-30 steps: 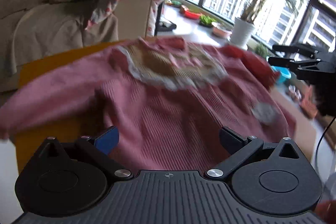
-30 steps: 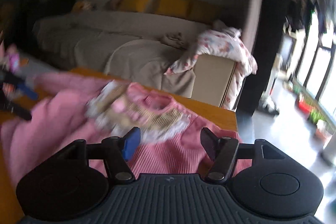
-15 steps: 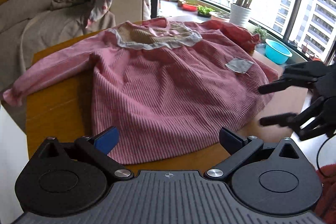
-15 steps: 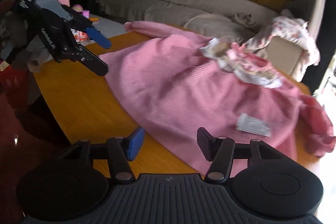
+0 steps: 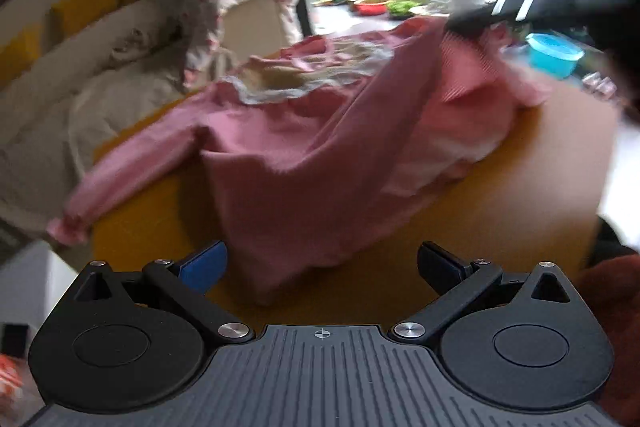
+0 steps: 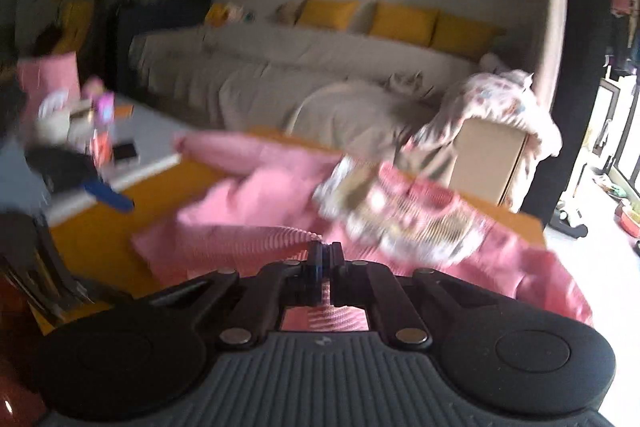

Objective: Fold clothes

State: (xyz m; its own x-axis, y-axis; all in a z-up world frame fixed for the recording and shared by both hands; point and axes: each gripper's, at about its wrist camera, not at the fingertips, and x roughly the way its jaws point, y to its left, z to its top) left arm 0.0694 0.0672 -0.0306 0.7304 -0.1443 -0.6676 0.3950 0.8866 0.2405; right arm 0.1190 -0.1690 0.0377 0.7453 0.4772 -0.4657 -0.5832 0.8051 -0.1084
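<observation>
While the frames are motion-blurred, the layout reads well enough:

left sleeve: lies flat across the table's left side, cuff [image 5: 66,229] at the far left edge, long axis running left-down from the shoulder.
left gripper [image 5: 322,263]: fingers spread wide, nothing between them; hovers just off the near hem, not touching cloth.
top [image 5: 296,171]: pink ribbed child's top, spread on the yellow table [image 5: 500,211], lace collar [image 5: 312,75] away from the left gripper, hem toward it; long axis runs near-to-far in the left view.
right side of top: lifted off the table and drawn up and inward over the body, pale inner face showing beneath the raised flap.
right gripper [image 6: 325,259]: fingers clamped together on a pleated edge of the pink cloth, which bunches right at the tips; in the left view it appears as a dark blurred mass at upper right, above the raised flap.
key relation: fold line runs along the top's long axis; held edge must travel leftward across the body toward the flat left sleeve.
nearer hand: right has the cloth; left is nearest the hem and the left sleeve, free to pin or to take that sleeve.
step (judged): first lengthwise fold under way, not laid down yet.
risk (judged): collar may drag out of line as the flap crosses.
</observation>
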